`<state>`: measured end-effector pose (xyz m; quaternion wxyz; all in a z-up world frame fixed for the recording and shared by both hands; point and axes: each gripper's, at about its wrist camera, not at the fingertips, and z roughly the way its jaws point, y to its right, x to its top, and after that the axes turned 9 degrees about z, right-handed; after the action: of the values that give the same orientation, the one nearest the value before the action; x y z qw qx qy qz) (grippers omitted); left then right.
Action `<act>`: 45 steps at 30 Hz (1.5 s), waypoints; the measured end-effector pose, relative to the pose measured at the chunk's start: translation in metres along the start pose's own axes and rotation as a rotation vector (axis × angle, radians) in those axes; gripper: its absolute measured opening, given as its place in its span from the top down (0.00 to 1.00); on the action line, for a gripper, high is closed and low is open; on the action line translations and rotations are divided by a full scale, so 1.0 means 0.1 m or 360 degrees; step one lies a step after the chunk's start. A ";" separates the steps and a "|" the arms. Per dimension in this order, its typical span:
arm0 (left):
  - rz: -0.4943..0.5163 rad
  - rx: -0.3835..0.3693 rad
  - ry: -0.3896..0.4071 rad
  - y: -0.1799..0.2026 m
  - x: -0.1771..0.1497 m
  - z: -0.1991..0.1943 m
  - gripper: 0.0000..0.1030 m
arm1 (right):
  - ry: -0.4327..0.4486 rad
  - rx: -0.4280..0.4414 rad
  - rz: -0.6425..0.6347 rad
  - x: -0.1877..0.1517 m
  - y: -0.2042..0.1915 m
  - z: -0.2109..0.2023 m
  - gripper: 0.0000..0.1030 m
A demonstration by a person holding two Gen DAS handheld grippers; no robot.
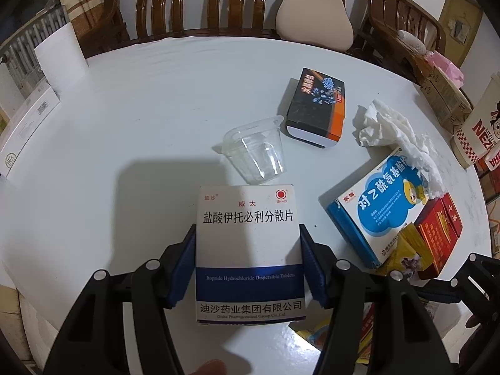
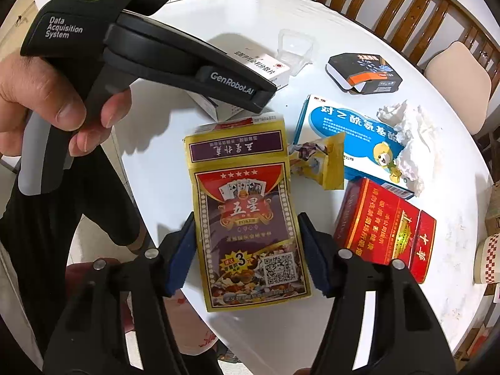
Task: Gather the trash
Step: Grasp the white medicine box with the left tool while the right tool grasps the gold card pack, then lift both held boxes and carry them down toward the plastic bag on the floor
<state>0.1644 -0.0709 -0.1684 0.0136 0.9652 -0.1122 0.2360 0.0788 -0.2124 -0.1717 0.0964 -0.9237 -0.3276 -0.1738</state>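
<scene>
My left gripper (image 1: 248,265) is shut on a white and blue medicine box (image 1: 248,234), held over the near edge of the round white table (image 1: 140,118). My right gripper (image 2: 247,250) is shut on a gold poker-card box (image 2: 247,218), its top flap open, also above the table edge. On the table lie a clear plastic cup (image 1: 257,153), a black box (image 1: 318,106), a crumpled tissue (image 1: 393,131), a blue-and-white medicine box (image 1: 384,206), a red cigarette carton (image 2: 387,234) and a torn gold wrapper (image 2: 322,162). The left gripper's body (image 2: 150,50) shows in the right wrist view.
Wooden chairs (image 1: 193,0) ring the far side, one with a beige cushion (image 1: 315,15). A white paper roll (image 1: 62,59) and a white carton (image 1: 25,125) stand at the left. A Nezha paper cup (image 1: 478,131) and cardboard boxes (image 1: 443,93) sit at the right edge.
</scene>
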 end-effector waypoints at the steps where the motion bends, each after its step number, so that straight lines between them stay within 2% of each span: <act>1: -0.0001 0.0001 0.0003 0.00 0.00 -0.01 0.43 | -0.0001 0.0000 0.0004 0.00 0.00 0.00 0.42; 6: -0.0003 0.0000 0.0018 -0.01 0.00 -0.05 0.43 | -0.0008 0.0053 0.0020 0.00 0.01 0.00 0.43; 17: 0.0013 -0.0003 0.0060 0.00 0.03 -0.26 0.43 | 0.0073 0.0041 0.0065 0.01 0.02 -0.28 0.43; 45: 0.0102 0.0022 0.0305 0.17 -0.14 -1.39 0.43 | 0.0305 -0.0041 0.0218 -0.14 -0.20 -1.32 0.43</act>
<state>0.0850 -0.0735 -0.0517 0.0101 0.9341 -0.1396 0.3284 0.0218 -0.2432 -0.0546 0.1272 -0.9241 -0.2509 -0.2586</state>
